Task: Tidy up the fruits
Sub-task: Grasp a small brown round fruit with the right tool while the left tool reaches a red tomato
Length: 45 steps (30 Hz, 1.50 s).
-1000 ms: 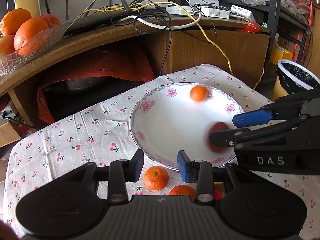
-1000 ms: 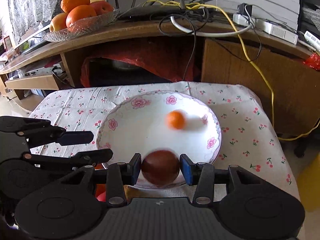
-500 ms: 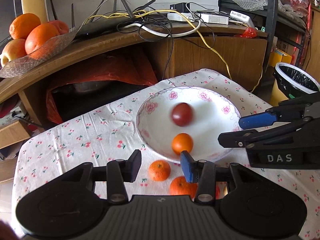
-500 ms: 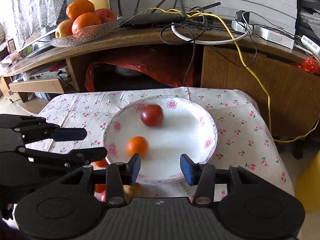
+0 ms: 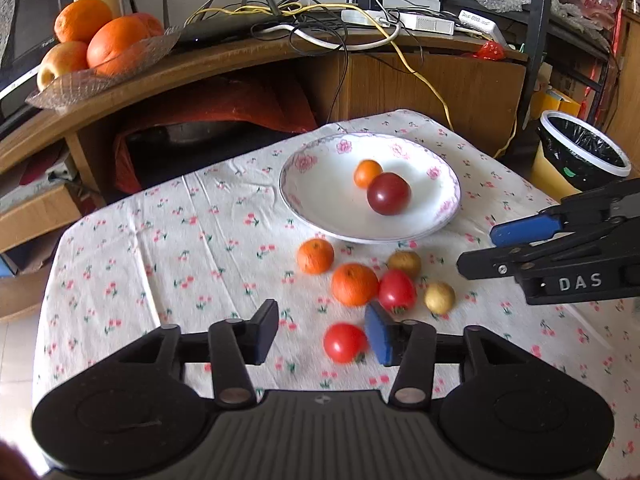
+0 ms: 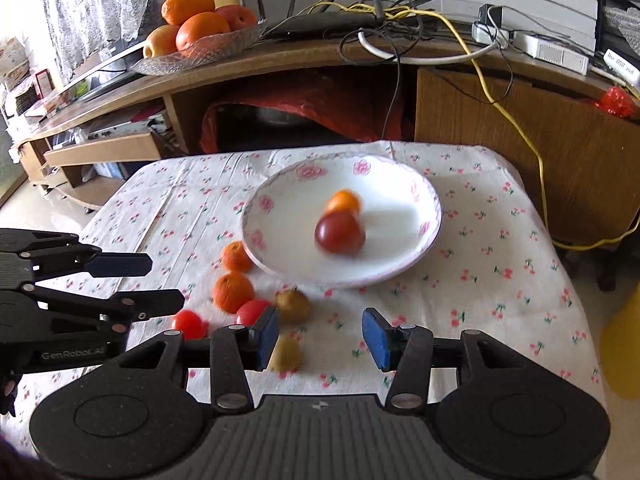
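Note:
A white flowered bowl (image 5: 320,208) (image 6: 404,268) holds a dark red tomato (image 5: 389,193) (image 6: 339,232) and a small orange (image 5: 367,173) (image 6: 344,201). In front of it on the cloth lie two oranges (image 5: 315,256) (image 5: 354,284), two red tomatoes (image 5: 397,290) (image 5: 344,342) and two brownish fruits (image 5: 405,263) (image 5: 439,298). My left gripper (image 5: 322,334) is open and empty above the near tomato. My right gripper (image 6: 319,338) is open and empty, back from the bowl.
The table has a cherry-print cloth (image 5: 160,248). Behind it stands a wooden desk (image 5: 440,80) with cables and a glass dish of oranges and apples (image 5: 96,52). A lined bin (image 5: 580,152) stands at the right.
Both grippers have pulled back and up from the bowl. The dark tomato left the right gripper and rolled in the bowl with the small orange; more loose fruit shows now.

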{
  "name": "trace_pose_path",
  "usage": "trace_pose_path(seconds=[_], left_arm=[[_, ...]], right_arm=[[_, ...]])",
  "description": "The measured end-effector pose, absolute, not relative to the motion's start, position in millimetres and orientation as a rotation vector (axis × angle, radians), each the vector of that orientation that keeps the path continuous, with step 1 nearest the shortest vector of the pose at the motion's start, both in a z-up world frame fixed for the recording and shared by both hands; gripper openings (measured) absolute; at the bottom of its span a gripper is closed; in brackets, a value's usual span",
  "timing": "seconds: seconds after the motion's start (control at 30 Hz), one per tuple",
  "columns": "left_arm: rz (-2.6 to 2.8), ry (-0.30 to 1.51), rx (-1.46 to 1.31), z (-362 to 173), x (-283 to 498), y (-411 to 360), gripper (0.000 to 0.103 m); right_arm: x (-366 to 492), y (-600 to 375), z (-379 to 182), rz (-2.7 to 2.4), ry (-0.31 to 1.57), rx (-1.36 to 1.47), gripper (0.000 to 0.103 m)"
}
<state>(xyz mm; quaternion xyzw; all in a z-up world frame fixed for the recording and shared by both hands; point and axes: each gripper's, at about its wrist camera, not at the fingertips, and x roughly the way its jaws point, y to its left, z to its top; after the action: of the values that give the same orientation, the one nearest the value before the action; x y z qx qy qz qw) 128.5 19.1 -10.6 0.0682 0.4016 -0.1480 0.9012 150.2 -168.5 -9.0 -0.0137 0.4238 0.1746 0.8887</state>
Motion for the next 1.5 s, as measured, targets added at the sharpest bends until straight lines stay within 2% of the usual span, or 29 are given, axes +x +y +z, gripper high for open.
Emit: trace_pose_path(seconds=[0.7, 1.03, 1.1, 1.13, 1.27, 1.5], left_arm=[[-0.368, 0.886, 0.246, -40.0, 129.1, 4.5, 0.058], [-0.381, 0.897, 0.243, -50.0, 133.1, -1.3, 0.057], [-0.379, 0.895, 0.233, -50.2, 133.6, -1.1, 0.055], [-0.376, 0.894, 0.232, -50.2, 133.9, -1.3, 0.050], [-0.368, 0.890, 0.228, -48.6, 134.6, -1.8, 0.041], [-0.398, 0.881, 0.227, -44.3, 130.4, -1.4, 0.037]], right_arm=[[152.2, -136.6, -38.5, 0.468, 0.968, -0.151, 0.043], [157.2, -139.1, -42.6, 0.485, 0.982, -0.155, 0.035], [157.4, -139.5, -42.6, 0.487, 0.985, -0.158, 0.033], [157.2, -139.5, -42.7, 0.485, 0.984, -0.161, 0.032], [157.4, -141.0, -42.0, 0.477, 0.981, -0.160, 0.020], [155.5, -139.8, -39.4, 0.484, 0.983, -0.174, 0.020]])
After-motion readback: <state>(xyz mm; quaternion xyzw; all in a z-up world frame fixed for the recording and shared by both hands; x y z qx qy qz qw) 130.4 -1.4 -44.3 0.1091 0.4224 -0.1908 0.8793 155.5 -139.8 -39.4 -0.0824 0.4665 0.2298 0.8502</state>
